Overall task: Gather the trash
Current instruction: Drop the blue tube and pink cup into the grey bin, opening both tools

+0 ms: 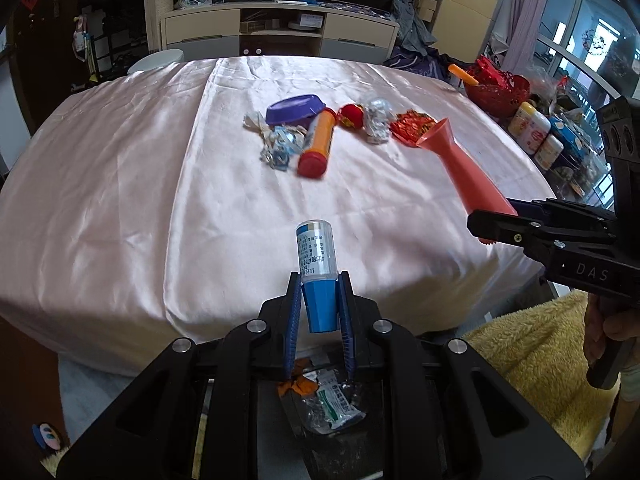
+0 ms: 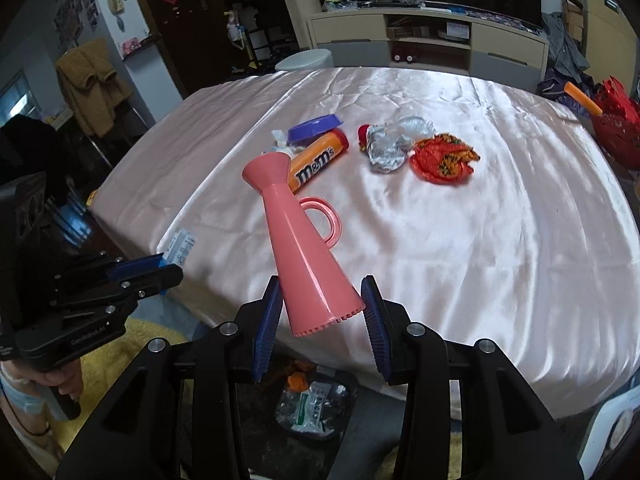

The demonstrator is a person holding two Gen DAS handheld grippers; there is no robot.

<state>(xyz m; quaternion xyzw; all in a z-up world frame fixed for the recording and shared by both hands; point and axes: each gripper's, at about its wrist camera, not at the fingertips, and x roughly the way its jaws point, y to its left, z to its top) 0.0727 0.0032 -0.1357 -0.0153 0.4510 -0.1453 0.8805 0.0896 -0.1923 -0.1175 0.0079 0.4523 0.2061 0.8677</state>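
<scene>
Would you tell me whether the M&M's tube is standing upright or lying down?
Lying down: the M&M's tube rests lengthwise on the pink tablecloth.

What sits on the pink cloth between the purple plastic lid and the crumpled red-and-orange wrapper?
In the right wrist view, a small red wrapper and crumpled silver foil lie between the purple plastic lid and the crumpled red-and-orange wrapper.

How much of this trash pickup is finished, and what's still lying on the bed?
Partly done: the black bin below the bed edge already holds wrappers. In hand: the left gripper holds a small blue-capped bottle; the right gripper carries a pink plastic jug. Left on the pink sheet: an M&M's tube, purple lid, crumpled foil, red wrapper and paper scraps.
</scene>
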